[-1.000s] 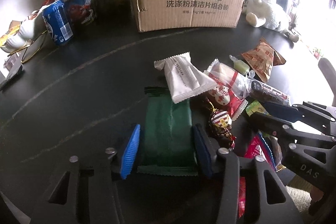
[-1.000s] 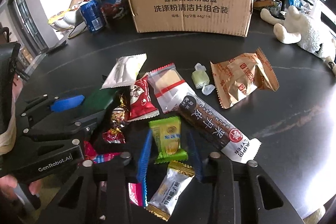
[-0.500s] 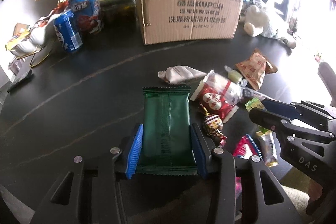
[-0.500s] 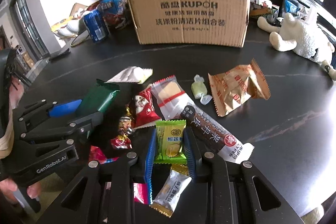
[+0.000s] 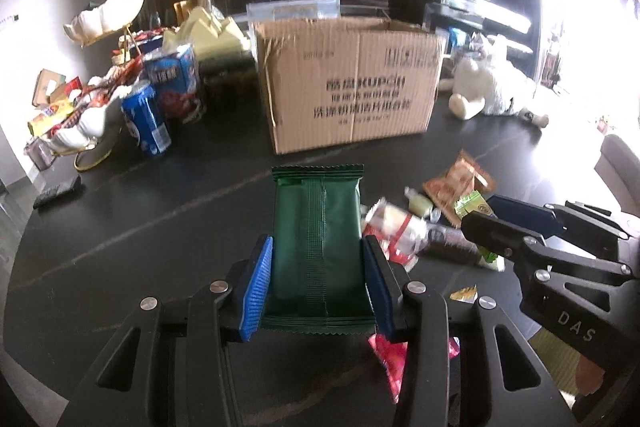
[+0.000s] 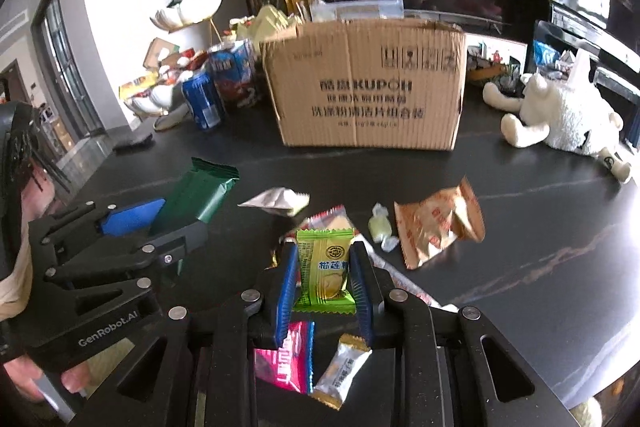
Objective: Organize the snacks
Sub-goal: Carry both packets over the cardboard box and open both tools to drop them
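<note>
My left claw (image 5: 318,287) is clamped on the dark green packet (image 5: 316,247) by its long edges, and my right claw (image 6: 324,287) pinches the lime-green durian candy (image 6: 326,267) — both snacks are off the surface (image 6: 540,267) and well short of the cardboard box (image 6: 366,87). Nearest the claws, below the candy, lie a pink packet (image 6: 286,355) and a white-and-gold sachet (image 6: 340,371). The green packet is slick foil, gripped low, with most of its length sticking out towards the box; I judge it could slide or flop free if I swing it fast. The candy wrapper is soft and might squeeze out. Nearer the box lies the orange packet (image 6: 438,223), and the box's torn front flap could snag either snack — or I could drop short of its rim.
</note>
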Available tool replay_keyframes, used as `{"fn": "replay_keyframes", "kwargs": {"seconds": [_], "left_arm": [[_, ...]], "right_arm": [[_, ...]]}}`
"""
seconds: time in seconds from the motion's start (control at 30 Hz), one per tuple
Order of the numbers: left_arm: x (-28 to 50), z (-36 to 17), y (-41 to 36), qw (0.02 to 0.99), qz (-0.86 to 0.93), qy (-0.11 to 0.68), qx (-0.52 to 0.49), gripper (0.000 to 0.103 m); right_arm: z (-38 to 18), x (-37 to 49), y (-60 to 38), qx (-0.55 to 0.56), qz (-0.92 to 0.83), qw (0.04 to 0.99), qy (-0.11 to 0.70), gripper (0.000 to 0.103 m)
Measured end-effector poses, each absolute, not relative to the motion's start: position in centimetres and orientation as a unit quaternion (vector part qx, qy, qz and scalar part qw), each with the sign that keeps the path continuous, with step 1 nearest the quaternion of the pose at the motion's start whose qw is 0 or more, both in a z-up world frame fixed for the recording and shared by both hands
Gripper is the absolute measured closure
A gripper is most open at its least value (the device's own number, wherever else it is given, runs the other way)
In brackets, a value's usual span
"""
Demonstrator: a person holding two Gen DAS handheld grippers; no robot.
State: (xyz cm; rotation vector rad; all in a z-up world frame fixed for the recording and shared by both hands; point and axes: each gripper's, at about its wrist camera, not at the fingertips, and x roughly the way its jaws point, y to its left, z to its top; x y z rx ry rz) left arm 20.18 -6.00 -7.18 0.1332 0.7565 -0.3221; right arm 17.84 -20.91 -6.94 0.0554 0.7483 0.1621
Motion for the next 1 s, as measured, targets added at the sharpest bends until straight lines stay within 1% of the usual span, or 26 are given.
{"fn": "replay_keyframes", "kwargs": {"seconds": [0.23,0.43,0.73,1.0], "left_arm": [[21.6,-3.9,-6.9,0.925,-0.169,0.334,0.066,0.059],[23.5,-1.2,-7.9,0.931,-0.175,0.311,0.072,0.059],[28.2,2.7,-9.3,0.933,-0.186,0.3,0.068,0.059],[33.0,5.3,-10.6,0.931,-0.187,0.307,0.068,0.059]], "right_arm": [[-4.3,18.6,-21.7,0.032,0.075,0.94,0.332,0.075],[-1.0,20.6,-23.1,0.034,0.062,0.952,0.298,0.075],[3.0,25.0,-24.5,0.041,0.064,0.958,0.277,0.075],[6.0,29.5,-25.7,0.036,0.059,0.961,0.268,0.075]]}}
